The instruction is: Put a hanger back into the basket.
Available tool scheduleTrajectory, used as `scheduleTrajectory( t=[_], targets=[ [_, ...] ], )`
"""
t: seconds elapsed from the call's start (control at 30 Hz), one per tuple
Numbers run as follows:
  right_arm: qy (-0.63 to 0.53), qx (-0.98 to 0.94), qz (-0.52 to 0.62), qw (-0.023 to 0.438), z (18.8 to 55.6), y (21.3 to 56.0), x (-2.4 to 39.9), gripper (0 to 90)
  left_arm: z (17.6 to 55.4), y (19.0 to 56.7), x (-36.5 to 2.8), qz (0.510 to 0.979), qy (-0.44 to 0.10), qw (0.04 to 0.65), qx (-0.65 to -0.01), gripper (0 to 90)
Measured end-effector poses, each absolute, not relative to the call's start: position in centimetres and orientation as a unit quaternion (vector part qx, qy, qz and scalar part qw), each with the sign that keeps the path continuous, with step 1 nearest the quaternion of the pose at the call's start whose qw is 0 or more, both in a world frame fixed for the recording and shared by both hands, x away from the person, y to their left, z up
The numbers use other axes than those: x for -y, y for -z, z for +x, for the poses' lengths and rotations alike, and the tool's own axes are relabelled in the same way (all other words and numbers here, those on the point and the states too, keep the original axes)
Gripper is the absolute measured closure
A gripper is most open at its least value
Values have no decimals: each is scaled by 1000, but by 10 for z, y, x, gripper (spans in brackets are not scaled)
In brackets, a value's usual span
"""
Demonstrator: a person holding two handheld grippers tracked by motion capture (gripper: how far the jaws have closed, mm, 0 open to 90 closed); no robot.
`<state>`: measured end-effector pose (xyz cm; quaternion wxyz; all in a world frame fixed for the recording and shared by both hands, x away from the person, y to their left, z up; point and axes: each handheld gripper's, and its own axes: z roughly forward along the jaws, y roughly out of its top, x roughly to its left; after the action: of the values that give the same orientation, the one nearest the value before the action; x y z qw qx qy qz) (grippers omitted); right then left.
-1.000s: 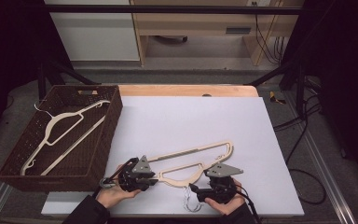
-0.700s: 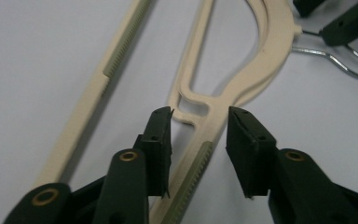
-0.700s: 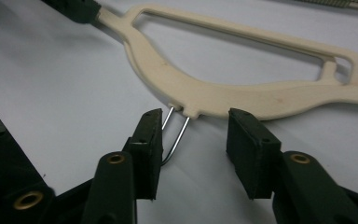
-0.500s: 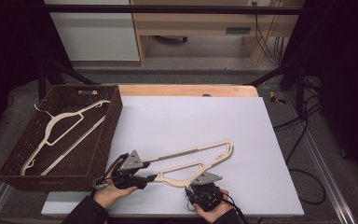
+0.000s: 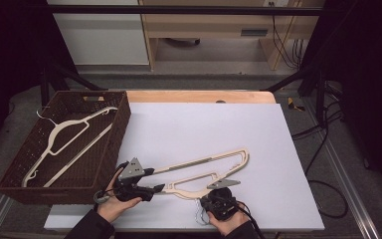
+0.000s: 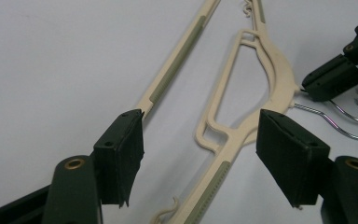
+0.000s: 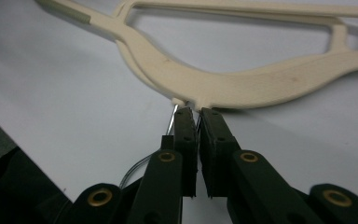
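Gripping the wire hook (image 7: 172,116) of a cream plastic clothes hanger (image 5: 206,172) at its neck, the right tongs (image 7: 192,114) are pressed together on the thin metal, having just been closing on it. The hanger lies flat near the front edge of the white surface (image 5: 258,129), one arm reaching toward the left tongs (image 5: 155,188). Those stand spread, their black pads (image 6: 126,149) astride the hanger's arm without pressing it, having just been opening.

A second cream hanger (image 5: 72,139) rests in the dark brown woven basket (image 5: 124,117) at the left of the surface.

The risk lies in the grip: the wire is thin and round, and, held at that one point alone, the hanger could swivel or slip out of the right tongs once lifted. A swinging arm might then catch the basket wall instead of clearing it.

Compared with a second earlier, the left tongs have let go and drawn slightly leftward, while the right tongs have dropped from the hanger's body to the hook at the surface's front edge. The hanger itself has barely shifted.
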<state>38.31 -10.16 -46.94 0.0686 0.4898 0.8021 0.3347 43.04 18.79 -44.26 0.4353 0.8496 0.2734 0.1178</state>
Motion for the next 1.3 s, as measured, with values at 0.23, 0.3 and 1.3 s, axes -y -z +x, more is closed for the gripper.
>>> scheduleTrajectory(
  t=[0.23,0.3,1.3],
  targets=[
    [-333,-799,494,83,387,463,110,892,429,443,-184,852,-119,435,-266,297],
    [-334,-799,491,88,388,460,112,893,428,443,-180,856,-119,431,-260,284],
    [-344,-808,461,126,393,425,119,894,430,450,-72,921,-155,338,-115,545]
  ],
)
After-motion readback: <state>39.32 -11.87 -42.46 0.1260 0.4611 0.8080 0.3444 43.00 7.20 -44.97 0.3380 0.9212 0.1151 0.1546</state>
